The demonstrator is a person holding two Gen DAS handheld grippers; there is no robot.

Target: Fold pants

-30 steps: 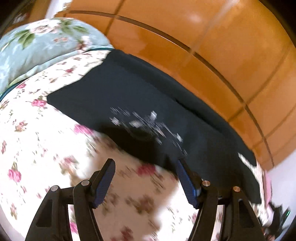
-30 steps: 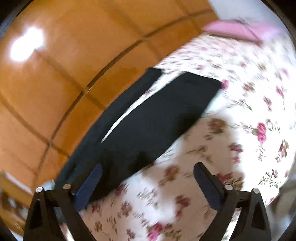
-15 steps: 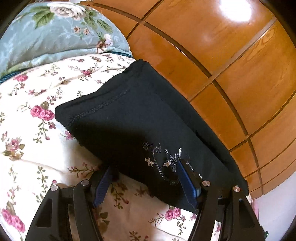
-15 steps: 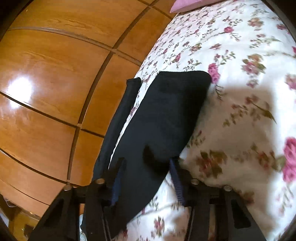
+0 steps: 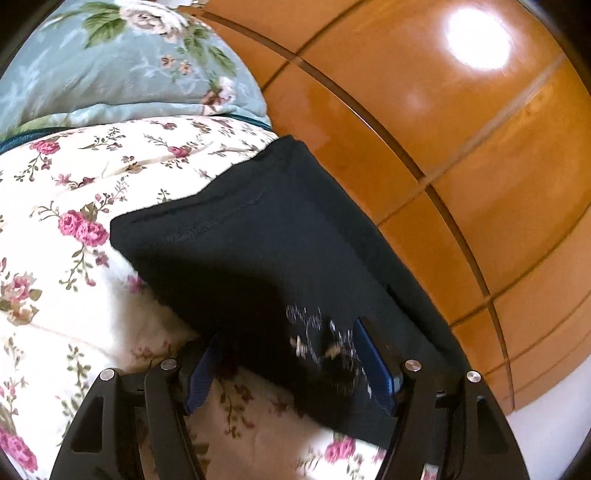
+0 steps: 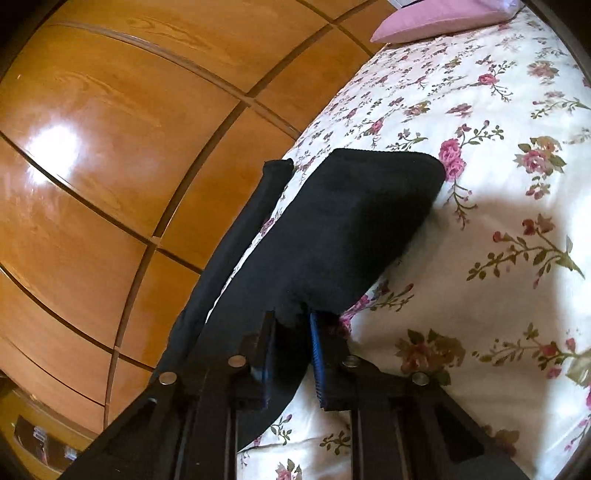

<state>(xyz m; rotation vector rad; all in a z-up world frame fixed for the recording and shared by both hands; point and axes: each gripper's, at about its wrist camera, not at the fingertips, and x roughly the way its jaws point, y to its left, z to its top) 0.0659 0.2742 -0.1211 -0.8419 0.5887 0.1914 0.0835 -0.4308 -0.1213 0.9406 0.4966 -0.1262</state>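
Your pants [image 5: 266,258] are black and lie along the far edge of the bed [image 5: 55,295], against the glossy wooden panels [image 5: 461,155]. In the left wrist view they fill the centre of the frame, with a stitched hem line in the upper half and a pale silvery motif [image 5: 317,339] in the lower centre, smeared by blur. In the right wrist view one leg [image 6: 351,221] runs from lower centre to a squared end at centre right; the other leg [image 6: 236,251] shows as a narrow strip to its left, a sliver of floral sheet between them.

Your left tool [image 5: 291,365] has its blue pads spread, fabric lying between them; no pinch visible. Your right tool [image 6: 291,350] is clamped on the edge of the near leg, cloth bunched between the pads.

Cut off: blue floral pillow [image 5: 110,62] at upper left, pink pillow [image 6: 436,18] at top right. Cloth under the left tool sits in deep shadow, folds unreadable.
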